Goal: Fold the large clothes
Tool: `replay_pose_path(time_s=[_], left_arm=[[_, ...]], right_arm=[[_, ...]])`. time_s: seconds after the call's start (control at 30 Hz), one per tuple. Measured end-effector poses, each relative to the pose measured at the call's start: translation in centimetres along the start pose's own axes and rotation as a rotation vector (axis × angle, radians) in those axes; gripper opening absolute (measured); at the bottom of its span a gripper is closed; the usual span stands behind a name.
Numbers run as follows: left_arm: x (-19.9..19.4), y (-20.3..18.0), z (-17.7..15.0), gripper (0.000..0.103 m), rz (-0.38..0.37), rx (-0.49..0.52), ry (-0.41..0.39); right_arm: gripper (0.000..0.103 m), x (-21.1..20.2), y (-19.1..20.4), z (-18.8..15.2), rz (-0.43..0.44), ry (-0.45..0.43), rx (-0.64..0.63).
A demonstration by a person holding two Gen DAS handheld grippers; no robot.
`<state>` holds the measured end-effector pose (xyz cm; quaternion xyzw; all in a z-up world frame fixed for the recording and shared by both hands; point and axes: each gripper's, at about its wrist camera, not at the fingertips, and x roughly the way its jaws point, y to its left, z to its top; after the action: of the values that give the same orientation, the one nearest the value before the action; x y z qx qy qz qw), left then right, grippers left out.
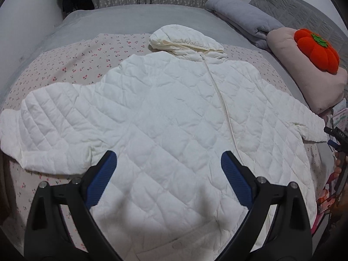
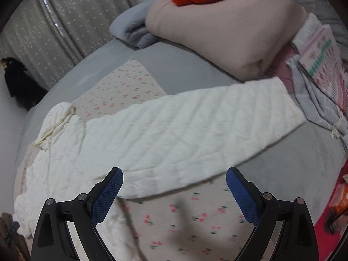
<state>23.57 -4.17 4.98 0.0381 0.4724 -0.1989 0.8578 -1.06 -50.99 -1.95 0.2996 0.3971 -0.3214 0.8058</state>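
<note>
A white quilted jacket (image 1: 165,113) lies flat, zipped and front up, on a flowered sheet (image 1: 71,65) spread over the bed (image 1: 134,19). Its hood points to the far side, its hem to the near edge, and both sleeves stretch out sideways. The left tool (image 1: 169,169) hangs over the near middle of the body, jaws wide and holding nothing. The right tool (image 2: 174,183) is also wide and empty, hovering above the right sleeve (image 2: 195,130), which runs away to the right toward a pink pillow (image 2: 228,32). That sleeve's long axis lies across the tool's line, and the right hand is clearly the nearer one, so folding it inward probably falls to that side.
</note>
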Motion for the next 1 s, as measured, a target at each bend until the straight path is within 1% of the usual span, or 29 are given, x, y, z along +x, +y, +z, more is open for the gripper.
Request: replay_pose_path(time_s=[0.13, 0.23, 0.3, 0.37, 0.47, 0.53, 0.57, 0.6, 0.63, 0.67, 0.7, 0.73, 0.77, 0.8, 0.83, 0.87, 0.9, 0.93, 0.97, 1.0], left_arm=[[0.7, -0.8, -1.5, 0.097, 0.023, 0.006, 0.019], [1.6, -1.7, -1.0, 0.097, 0.029, 0.009, 0.038], [2.1, -2.5, -0.3, 0.097, 0.014, 0.013, 0.038], [2.9, -3.6, 1.0, 0.097, -0.013, 0.03, 0.043], [5.0, -6.0, 3.7, 0.097, -0.042, 0.083, 0.064], [6.6, -7.8, 5.8, 0.097, -0.055, 0.132, 0.062], [7.1, -9.3, 6.7, 0.097, -0.059, 0.157, 0.05], [7.6, -10.6, 7.6, 0.097, -0.064, 0.179, 0.033], [8.0, -12.1, 8.5, 0.097, -0.071, 0.204, 0.003], [8.5, -13.6, 9.5, 0.097, -0.078, 0.224, -0.03], [8.9, -14.9, 10.4, 0.097, -0.089, 0.24, -0.062], [9.6, -16.4, 11.4, 0.094, -0.106, 0.249, -0.099], [10.1, -17.5, 12.2, 0.091, -0.122, 0.252, -0.125], [10.8, -18.7, 13.0, 0.084, -0.138, 0.248, -0.142], [11.5, -19.6, 13.7, 0.079, -0.154, 0.238, -0.147], [12.3, -20.5, 14.3, 0.076, -0.178, 0.222, -0.149], [13.3, -21.4, 14.8, 0.068, -0.21, 0.203, -0.15], [14.2, -22.3, 15.0, 0.057, -0.197, 0.156, -0.12], [15.5, -22.9, 15.2, 0.051, -0.241, 0.132, -0.106], [16.8, -23.4, 15.3, 0.043, -0.273, 0.11, -0.083]], right_arm=[[0.098, 1.6, -5.8, -0.2, -0.055, 0.028, 0.11], [0.098, 3.2, -9.5, -0.1, -0.06, 0.041, 0.219], [0.098, 4.1, -11.2, 0.1, -0.044, 0.03, 0.283], [0.098, 4.6, -12.0, 0.6, -0.034, -0.005, 0.311], [0.095, 5.3, -12.2, 1.8, -0.069, -0.072, 0.307], [0.088, 5.8, -12.3, 2.5, -0.099, -0.105, 0.319], [0.087, 6.0, -12.3, 2.8, -0.115, -0.122, 0.328], [0.083, 6.1, -12.3, 3.1, -0.13, -0.142, 0.336], [0.076, 6.2, -12.3, 3.4, -0.142, -0.161, 0.337], [0.071, 6.3, -12.2, 3.7, -0.147, -0.17, 0.335], [0.06, 6.4, -12.2, 4.0, -0.147, -0.172, 0.333], [0.036, 6.4, -12.2, 4.3, -0.132, -0.171, 0.323], [0.021, 6.4, -12.1, 4.7, -0.111, -0.168, 0.312], [0.01, 5.8, -12.2, 4.8, -0.09, -0.181, 0.305], [0.008, 5.1, -12.1, 4.8, -0.084, -0.214, 0.296], [0.008, 4.3, -12.1, 4.7, -0.083, -0.245, 0.279], [0.007, 3.5, -12.0, 4.6, -0.085, -0.277, 0.26], [0.006, 2.5, -12.0, 4.3, -0.085, -0.306, 0.244], [0.006, 1.8, -12.1, 4.0, -0.08, -0.329, 0.235], [0.006, 1.0, -12.2, 3.6, -0.079, -0.353, 0.229]])
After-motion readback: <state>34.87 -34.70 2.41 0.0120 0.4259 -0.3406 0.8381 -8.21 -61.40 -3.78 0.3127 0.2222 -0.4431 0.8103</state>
